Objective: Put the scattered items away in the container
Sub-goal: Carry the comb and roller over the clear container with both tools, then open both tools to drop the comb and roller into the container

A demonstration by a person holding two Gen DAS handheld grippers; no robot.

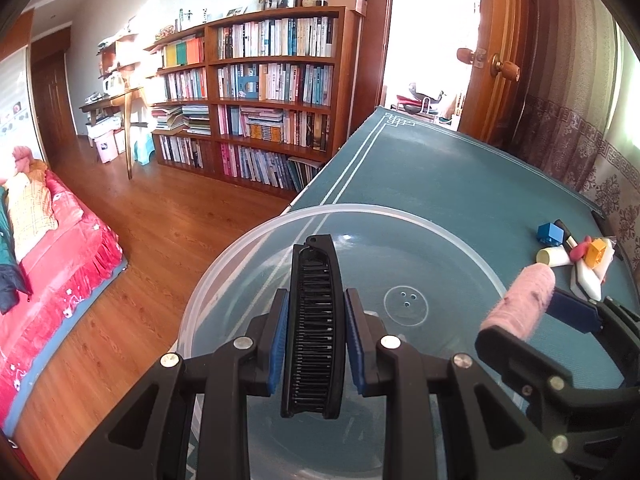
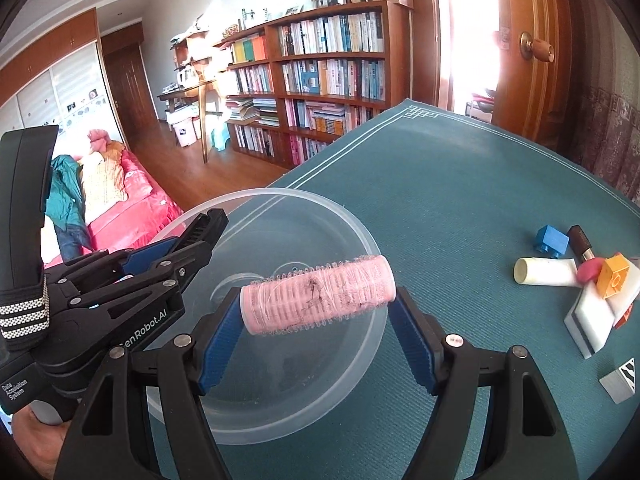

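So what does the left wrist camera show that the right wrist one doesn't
Only the left wrist view shows the black comb full length, lying between the left tongs, which stand slightly apart from its sides.

Only the right wrist view shows the pink hair roller sideways, clamped end to end by the right tongs, plus a small grey striped block and a hand at the lower left.

Both show the clear plastic bowl under the tongs, the blue brick, orange brick and white tube on the teal mat.
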